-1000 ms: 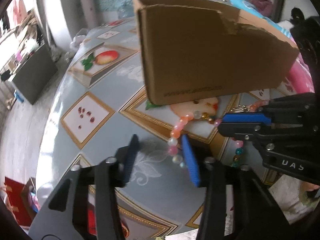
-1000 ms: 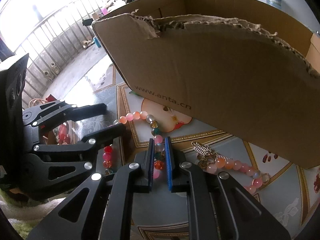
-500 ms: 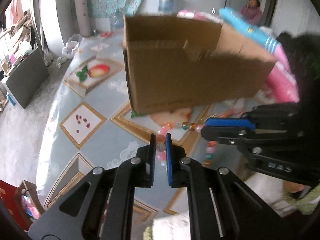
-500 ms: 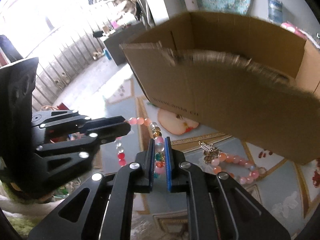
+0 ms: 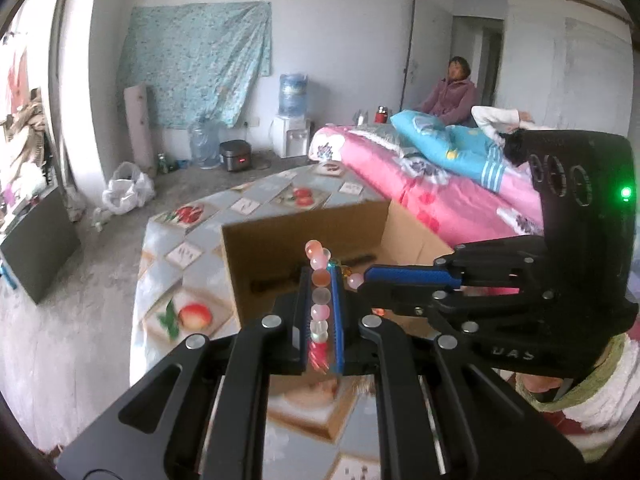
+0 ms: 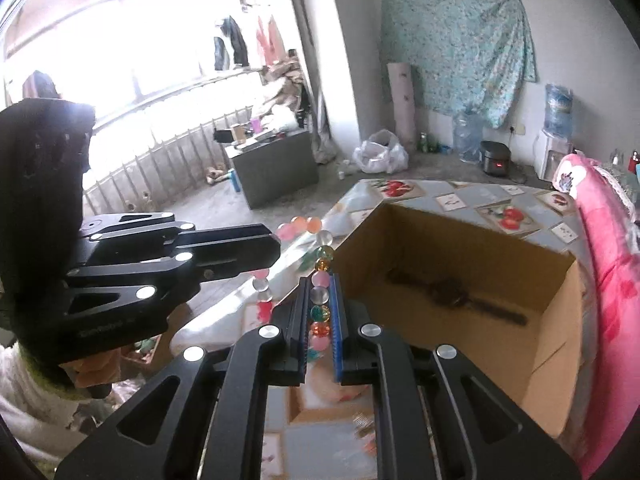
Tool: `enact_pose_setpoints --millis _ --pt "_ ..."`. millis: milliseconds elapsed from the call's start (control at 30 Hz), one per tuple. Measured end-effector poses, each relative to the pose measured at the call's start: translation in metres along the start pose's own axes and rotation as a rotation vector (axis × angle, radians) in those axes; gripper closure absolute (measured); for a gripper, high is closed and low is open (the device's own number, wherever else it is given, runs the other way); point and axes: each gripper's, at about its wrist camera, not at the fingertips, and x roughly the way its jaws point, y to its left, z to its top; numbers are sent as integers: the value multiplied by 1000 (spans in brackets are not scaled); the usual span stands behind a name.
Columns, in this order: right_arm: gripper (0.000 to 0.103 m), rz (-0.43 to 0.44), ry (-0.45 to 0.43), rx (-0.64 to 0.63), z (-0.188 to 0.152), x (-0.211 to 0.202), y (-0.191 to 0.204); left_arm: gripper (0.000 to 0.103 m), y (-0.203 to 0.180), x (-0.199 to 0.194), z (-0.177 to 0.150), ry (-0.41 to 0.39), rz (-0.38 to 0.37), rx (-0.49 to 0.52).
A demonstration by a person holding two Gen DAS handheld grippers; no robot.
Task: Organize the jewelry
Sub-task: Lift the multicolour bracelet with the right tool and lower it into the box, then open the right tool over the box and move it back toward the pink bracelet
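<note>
Now, nearest the lens in each wrist view, a run of beads sat clamped between blue pads. The left gripper [image 5: 321, 316] had nipped almost fully shut on the bead necklace [image 5: 320, 304], pink, clear and red beads stacked up the centre of the frame. The right gripper [image 6: 320, 320] was closed just as tightly on another stretch of the same strand, green, orange and pink beads lined between its fingers. Between the two grips a short arc of beads looped free at mid-frame, and in the right wrist view a few more dangled beside the left gripper's tip.

The risk, judged from this, lay in the strand itself. If the two hands drew apart, the string could snap and scatter beads over the patterned tablecloth [image 5: 180, 256]. Round, smooth beads might also roll out of so narrow a pinch, and the hanging end could catch on the torn rim of the box.

Just beyond the fingers stood the open cardboard box [image 6: 460, 280], filling the centre right of the right wrist view, with a dark strap-like item [image 6: 452, 296] lying on its floor. Neither grip looked to be over the opening yet. Farther off, at right, lay a pink bed [image 5: 420, 188], and a person sat at upper right.
</note>
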Motion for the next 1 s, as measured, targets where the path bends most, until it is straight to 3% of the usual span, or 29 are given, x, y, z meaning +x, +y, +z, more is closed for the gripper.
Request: enact_pose_setpoints --millis 167,333,533,633,800,1000 --pt "93 16 110 94 24 40 -44 95 12 54 18 84 20 7" --pt "93 48 286 165 20 89 -74 95 29 103 0 230 10 -34" --pt "93 39 459 191 6 136 -77 94 48 141 -16 368 53 -49" --pt "92 21 511 218 5 160 -87 87 56 156 -17 393 71 -66" --pt "92 30 461 264 6 158 -102 85 63 147 -12 332 87 -93" --pt "92 53 296 267 9 92 -102 83 55 101 -11 188 66 -81"
